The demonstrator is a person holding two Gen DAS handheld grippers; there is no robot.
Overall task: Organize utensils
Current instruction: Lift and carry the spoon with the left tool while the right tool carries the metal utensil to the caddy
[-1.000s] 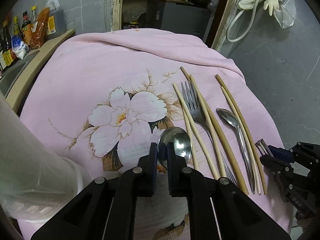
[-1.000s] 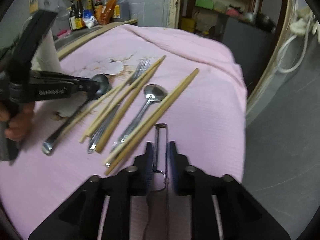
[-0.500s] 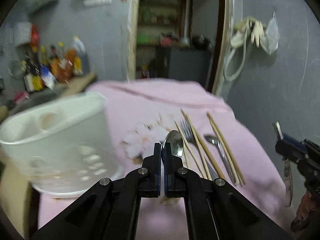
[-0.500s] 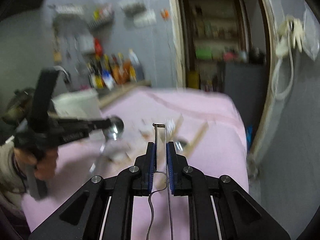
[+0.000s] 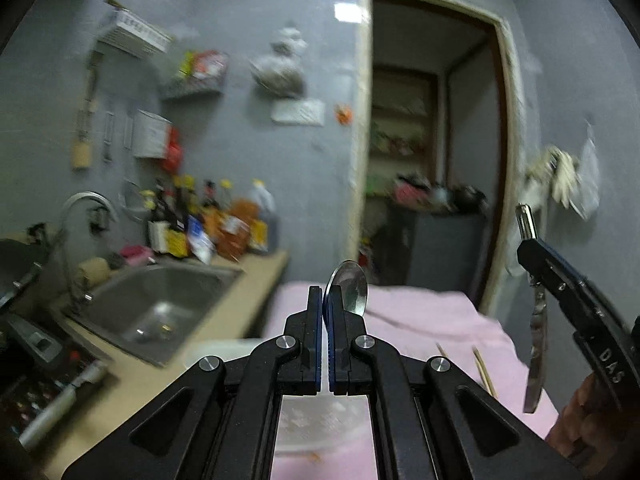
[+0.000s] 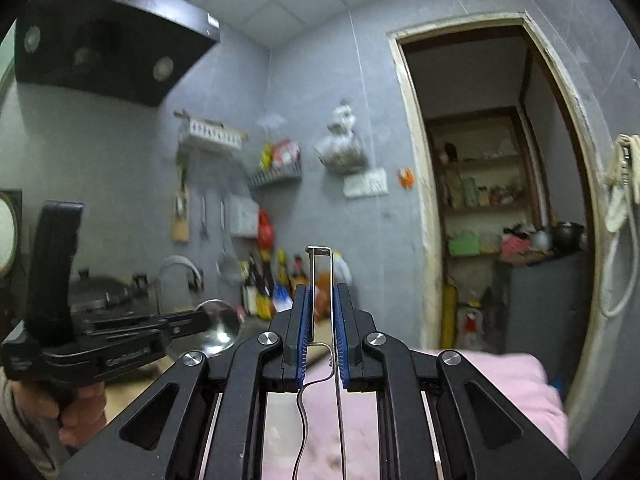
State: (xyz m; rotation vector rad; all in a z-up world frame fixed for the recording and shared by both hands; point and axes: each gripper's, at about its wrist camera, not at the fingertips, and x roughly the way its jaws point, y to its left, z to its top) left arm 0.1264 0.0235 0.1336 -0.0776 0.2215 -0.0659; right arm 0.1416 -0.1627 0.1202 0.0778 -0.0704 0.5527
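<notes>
My left gripper [image 5: 325, 300] is shut on a steel spoon [image 5: 349, 285] and holds it upright, bowl up, high above the pink-cloth table [image 5: 424, 320]. It also shows in the right wrist view [image 6: 200, 322] with the spoon bowl [image 6: 222, 326] at its tip. My right gripper [image 6: 322, 300] is shut on a thin wire-framed metal peeler [image 6: 320, 264], held upright. It shows in the left wrist view [image 5: 532, 248], the peeler's handle [image 5: 536, 356] hanging below it. The tips of two chopsticks [image 5: 482, 368] lie on the cloth.
A steel sink [image 5: 156, 304] with a tap [image 5: 86, 208] is set in the counter at the left. Bottles [image 5: 212, 220] stand behind it. A white plastic holder [image 5: 224, 352] shows blurred just under my left gripper. An open doorway [image 6: 500, 208] lies ahead.
Both grippers have lifted and tilted up, from lying on the table to looking at the wall. The spoon and the peeler rose with them. The utensils on the cloth have dropped almost out of view.
</notes>
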